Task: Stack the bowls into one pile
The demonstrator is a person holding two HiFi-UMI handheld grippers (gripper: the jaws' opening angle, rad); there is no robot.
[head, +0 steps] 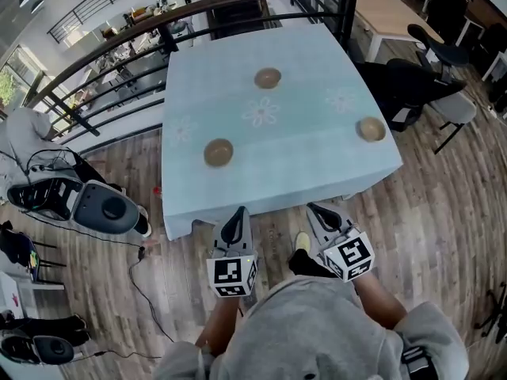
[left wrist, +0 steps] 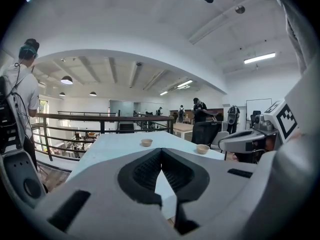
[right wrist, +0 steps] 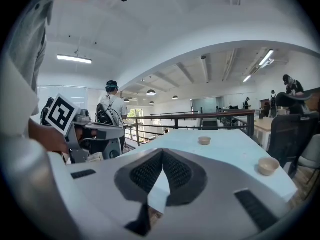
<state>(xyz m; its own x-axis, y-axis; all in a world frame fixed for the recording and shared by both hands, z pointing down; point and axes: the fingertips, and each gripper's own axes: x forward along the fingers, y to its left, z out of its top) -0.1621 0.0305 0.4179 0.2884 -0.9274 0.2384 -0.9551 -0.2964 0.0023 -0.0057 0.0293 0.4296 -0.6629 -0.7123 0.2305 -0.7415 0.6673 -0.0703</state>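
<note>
Three small round tan bowls (head: 219,152) sit well apart on a pale blue cloth-covered table (head: 301,172), all ahead of the jaws, none stacked yet. The left gripper (head: 235,216) and right gripper (head: 321,212) hang before the table's near edge, jaws together and empty.

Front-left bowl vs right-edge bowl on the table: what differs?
The front-left bowl sits ahead of the left tool, in from the table's edges; the right-edge bowl sits close to the right edge, beyond the right tool. In the head view the front-left bowl looks darker brown, the right-edge bowl paler tan. The right-edge bowl shows in both gripper views; the front-left bowl in neither. Both stand upright, unstacked, untouched.
</note>
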